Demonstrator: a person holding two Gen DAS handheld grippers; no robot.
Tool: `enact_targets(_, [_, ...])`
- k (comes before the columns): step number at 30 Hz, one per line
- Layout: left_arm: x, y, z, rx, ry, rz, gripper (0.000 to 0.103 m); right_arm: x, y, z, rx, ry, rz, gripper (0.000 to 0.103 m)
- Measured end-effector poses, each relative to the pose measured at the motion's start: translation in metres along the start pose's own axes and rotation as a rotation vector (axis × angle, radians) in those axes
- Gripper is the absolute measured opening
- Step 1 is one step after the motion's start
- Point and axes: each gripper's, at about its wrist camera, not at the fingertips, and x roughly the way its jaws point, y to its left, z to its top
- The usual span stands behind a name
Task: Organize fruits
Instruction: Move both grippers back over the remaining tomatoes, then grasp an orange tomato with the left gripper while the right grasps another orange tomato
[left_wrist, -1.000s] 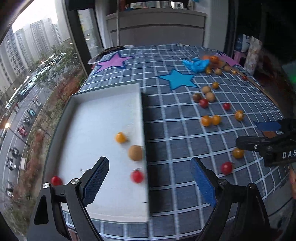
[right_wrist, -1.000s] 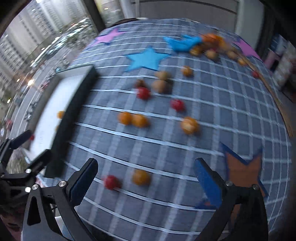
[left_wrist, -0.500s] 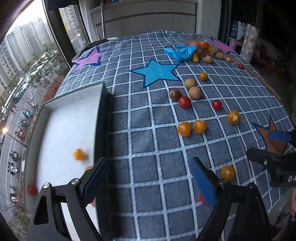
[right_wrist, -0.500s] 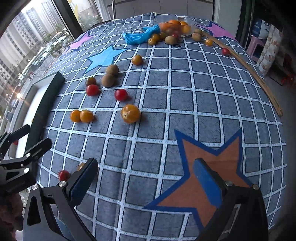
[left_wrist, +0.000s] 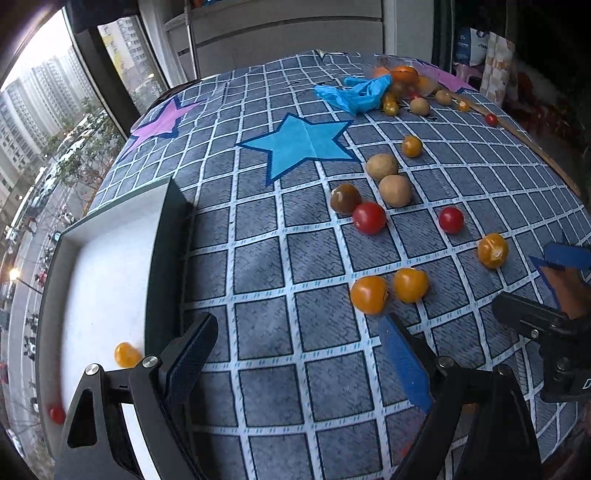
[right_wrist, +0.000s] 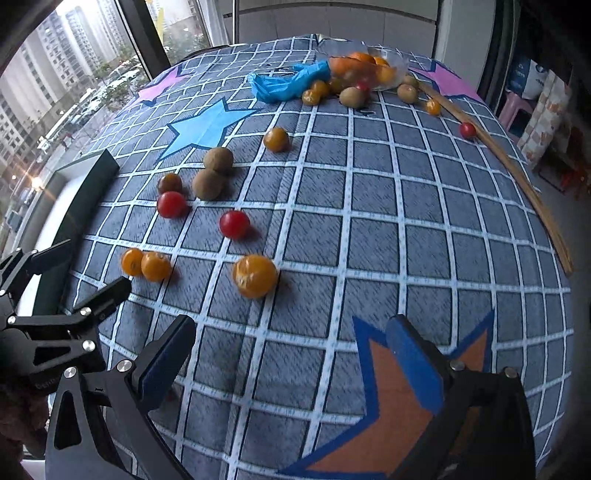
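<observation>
Small fruits lie loose on a blue checked tablecloth (left_wrist: 266, 266). Two orange tomatoes (left_wrist: 369, 299) (right_wrist: 155, 266) sit side by side just ahead of my left gripper (left_wrist: 295, 350), which is open and empty. A larger orange fruit (right_wrist: 255, 275) (left_wrist: 492, 250) lies ahead of my right gripper (right_wrist: 291, 354), also open and empty. Red tomatoes (left_wrist: 369, 218) (right_wrist: 233, 224) and brown fruits (left_wrist: 394, 190) (right_wrist: 207, 183) lie farther out. A white tray (left_wrist: 103, 280) at the left holds an orange tomato (left_wrist: 125, 354) and a red one (left_wrist: 56, 413).
A blue plastic bag (left_wrist: 354, 94) (right_wrist: 284, 83) and a clear bag of fruit (right_wrist: 364, 70) lie at the table's far side. A wooden strip (right_wrist: 517, 173) runs along the right edge. A window is at the left. The left gripper shows in the right wrist view (right_wrist: 55, 288).
Both grippers have swung right, away from the tray and over the loose fruit. The two orange tomatoes and the larger orange fruit now lie closer. Both stayed open.
</observation>
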Motion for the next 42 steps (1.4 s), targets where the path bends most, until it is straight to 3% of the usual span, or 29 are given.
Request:
enact_targets(3, [0.005,-0.004,0.002,0.011,0.003,-0.002,0.090,0.004,0.001,0.003,-0.008,-0.004,0.000,0.102])
enact_targets(5, [0.006,-0.006,0.003,0.016,-0.009,-0.010,0.084,0.006,0.002,0.005,-0.008,-0.002,0.003,0.097])
enact_targets(9, [0.007,-0.010,0.008,0.033,-0.022,-0.010,0.083,0.006,0.007,0.010,-0.031,-0.015,-0.011,0.079])
enact_targets(11, [0.007,-0.011,0.010,0.033,-0.025,-0.034,0.069,0.006,0.009,0.013,-0.037,-0.019,-0.004,0.070])
enact_targets(13, [0.007,-0.012,0.011,0.033,-0.022,-0.042,0.066,0.006,0.011,0.015,-0.044,-0.018,0.001,0.063])
enact_targets(17, [0.006,-0.017,0.012,0.032,-0.016,-0.098,0.036,0.007,0.017,0.015,-0.075,-0.020,-0.001,0.049])
enact_targets(19, [0.005,-0.021,0.012,0.044,-0.017,-0.113,0.025,0.006,0.019,0.014,-0.086,-0.022,0.000,0.040])
enact_targets(21, [0.004,-0.026,0.010,0.061,-0.019,-0.112,0.023,0.005,0.019,0.013,-0.087,-0.025,0.011,0.027])
enact_targets(30, [-0.007,-0.019,-0.001,0.046,-0.013,-0.135,0.023,-0.002,0.002,0.003,0.032,-0.005,0.136,0.027])
enact_targets(42, [-0.046,0.000,-0.020,0.013,-0.067,-0.153,0.023,-0.021,-0.004,-0.012,0.080,0.013,0.159,0.027])
